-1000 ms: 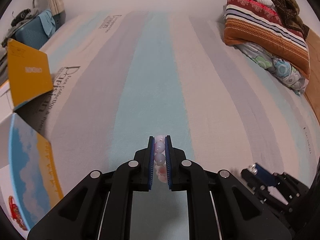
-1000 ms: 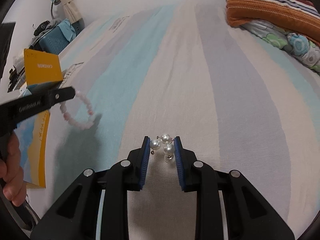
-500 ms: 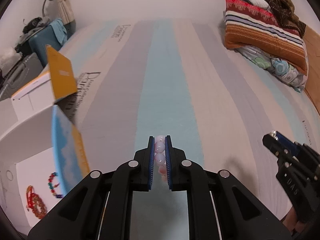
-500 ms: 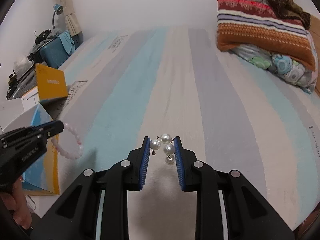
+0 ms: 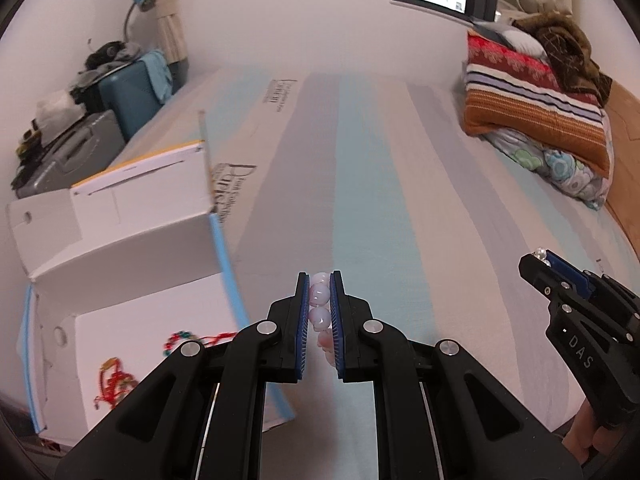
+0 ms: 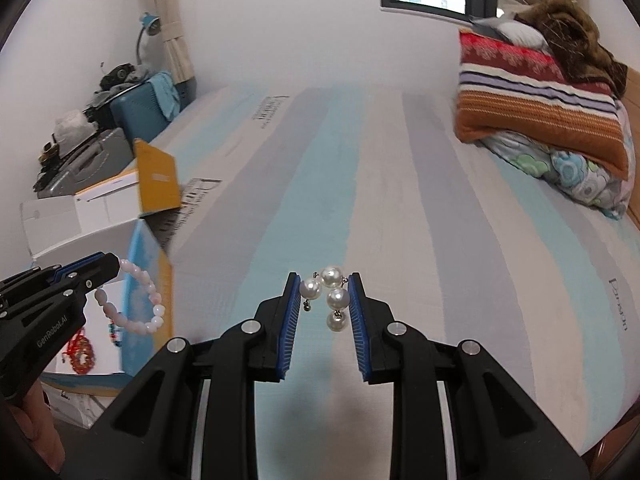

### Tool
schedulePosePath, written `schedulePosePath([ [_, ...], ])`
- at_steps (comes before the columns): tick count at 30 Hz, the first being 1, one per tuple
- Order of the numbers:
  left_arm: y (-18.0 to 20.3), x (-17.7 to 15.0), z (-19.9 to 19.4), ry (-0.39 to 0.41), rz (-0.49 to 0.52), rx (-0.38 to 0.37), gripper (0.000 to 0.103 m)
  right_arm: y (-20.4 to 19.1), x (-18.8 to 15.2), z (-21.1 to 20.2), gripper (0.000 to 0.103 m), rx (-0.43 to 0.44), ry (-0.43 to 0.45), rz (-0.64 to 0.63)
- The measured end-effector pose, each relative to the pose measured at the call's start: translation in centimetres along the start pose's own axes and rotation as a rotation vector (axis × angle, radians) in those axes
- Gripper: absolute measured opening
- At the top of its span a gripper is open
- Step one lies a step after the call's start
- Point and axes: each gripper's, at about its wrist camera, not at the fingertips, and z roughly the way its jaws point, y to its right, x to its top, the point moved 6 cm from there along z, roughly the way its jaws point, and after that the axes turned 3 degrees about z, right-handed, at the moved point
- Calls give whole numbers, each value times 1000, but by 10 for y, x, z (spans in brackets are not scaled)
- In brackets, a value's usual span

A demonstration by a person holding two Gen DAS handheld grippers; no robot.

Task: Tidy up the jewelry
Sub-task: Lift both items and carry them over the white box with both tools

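Far left, off the mattress (image 5: 400,200) edge: open white box (image 5: 132,248) with red and multicoloured beaded pieces (image 5: 116,384) lying on its floor. Just right of the box, held above the mattress: left gripper (image 5: 319,320), jaws clamped on a pink bead bracelet (image 6: 136,304), its loop hanging free below the fingertips. Further right: right gripper (image 6: 324,312), jaws pinching a cluster of white pearls (image 6: 332,292), small dangles swinging loose beneath. Far right, at the mattress end: stacked pillows (image 5: 536,112).

Likely step: carrying both pieces to the box. Best done one at a time, bracelet first as nearer. Worth clearing the blue-edged box wall before lowering, keeping the hanging loop from snagging on the rim. Release only low over a bare patch of floor, apart from the red pieces, to avoid tangling. Pearls likely to roll or bounce if dropped from high.
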Motion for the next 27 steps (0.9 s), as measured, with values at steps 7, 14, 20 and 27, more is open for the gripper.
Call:
schedulePosePath([
  [7,-68,-20,-19,0,-68,56,10,-62,-4,-11,23,61,10,-48],
  [14,-138,-46,-38,-14,-144,124,10,-137,-14,-16,23,140,8,-122],
  [20,-188,-75,-40,-42,-207,170,10,-196,-32,-15,23,196,-14,-196],
  [27,-236,-103,-31,-93,-263,216,10,-252,-55,7,23,238,-78,-260],
])
